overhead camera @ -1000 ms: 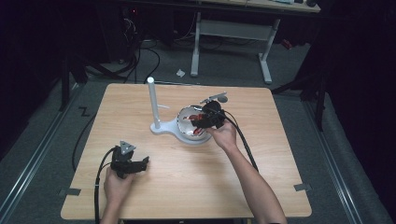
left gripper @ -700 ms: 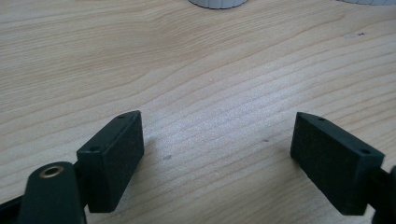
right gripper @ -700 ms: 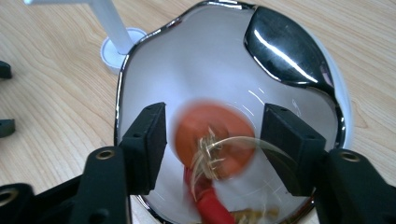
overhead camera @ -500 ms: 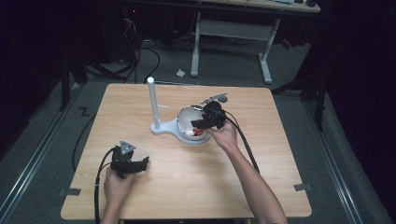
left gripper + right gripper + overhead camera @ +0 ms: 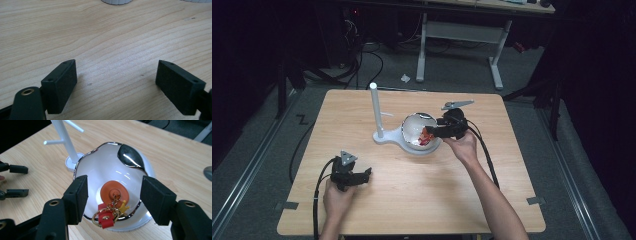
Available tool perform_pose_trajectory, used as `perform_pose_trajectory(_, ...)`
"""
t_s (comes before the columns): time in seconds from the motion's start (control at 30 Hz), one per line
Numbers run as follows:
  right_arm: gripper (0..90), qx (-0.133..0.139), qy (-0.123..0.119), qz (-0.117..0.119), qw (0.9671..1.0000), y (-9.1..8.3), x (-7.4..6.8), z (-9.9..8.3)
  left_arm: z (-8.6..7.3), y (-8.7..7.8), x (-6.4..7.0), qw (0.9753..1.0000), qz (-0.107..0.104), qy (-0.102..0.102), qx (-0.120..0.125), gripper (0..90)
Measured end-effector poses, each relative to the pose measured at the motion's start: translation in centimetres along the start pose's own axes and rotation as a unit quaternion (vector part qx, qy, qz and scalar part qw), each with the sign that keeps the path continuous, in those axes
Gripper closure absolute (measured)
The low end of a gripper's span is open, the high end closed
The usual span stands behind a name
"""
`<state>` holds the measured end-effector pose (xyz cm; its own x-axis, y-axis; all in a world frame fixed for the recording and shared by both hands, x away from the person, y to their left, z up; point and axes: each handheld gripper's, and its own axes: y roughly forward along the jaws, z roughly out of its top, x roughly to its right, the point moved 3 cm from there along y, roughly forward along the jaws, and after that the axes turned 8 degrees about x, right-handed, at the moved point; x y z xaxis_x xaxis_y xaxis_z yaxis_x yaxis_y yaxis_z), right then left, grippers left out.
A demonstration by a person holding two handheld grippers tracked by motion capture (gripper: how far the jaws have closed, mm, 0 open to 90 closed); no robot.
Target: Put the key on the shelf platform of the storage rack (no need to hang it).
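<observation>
A white bowl with a chrome rim (image 5: 110,170) stands on the wooden table (image 5: 412,200), joined to a white stand with an upright pole (image 5: 374,107). Inside the bowl lies an orange disc (image 5: 110,191). A key ring with a red tag and a yellow star (image 5: 107,216) hangs over the bowl's near rim. My right gripper (image 5: 115,192) is open just above that rim, one jaw on each side of the key ring and not touching it. In the high view the right gripper (image 5: 431,132) reaches the bowl (image 5: 412,125) from the right. My left gripper (image 5: 117,75) rests open over bare wood, at the front left (image 5: 364,175).
The stand's round base (image 5: 115,1) lies ahead of the left gripper. Thin side pegs (image 5: 53,142) stick out from the pole. A grey table frame (image 5: 459,35) and cables stand on the floor beyond the far edge.
The right hand and its gripper have shifted slightly right, back toward the bowl's rim. The left gripper has stayed still.
</observation>
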<state>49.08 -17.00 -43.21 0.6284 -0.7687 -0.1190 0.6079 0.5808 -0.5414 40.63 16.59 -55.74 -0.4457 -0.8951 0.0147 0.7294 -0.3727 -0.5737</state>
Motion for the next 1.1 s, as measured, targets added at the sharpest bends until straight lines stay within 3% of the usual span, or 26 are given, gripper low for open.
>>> perform_pose_trajectory(0.13,41.3,0.011,-0.003,-0.006,0.9999,-1.0,0.3,0.0,0.0,0.0,0.0,1.0000,0.001,0.000,0.000,17.6)
perform_pose_trajectory(0.33,45.0,0.026,0.010,-0.023,0.9994,-2.5,1.1,-0.7,0.0,0.0,0.0,1.0000,0.000,0.000,0.000,17.6)
perform_pose_trajectory(0.8,47.4,0.044,0.028,-0.038,0.9979,-5.6,2.5,-1.9,0.0,0.0,0.0,1.0000,0.000,0.000,0.000,17.6)
perform_pose_trajectory(1.1,47.5,0.061,0.018,-0.046,0.9969,-7.7,2.7,-1.8,0.0,0.0,0.0,1.0000,0.000,0.000,0.000,17.6)
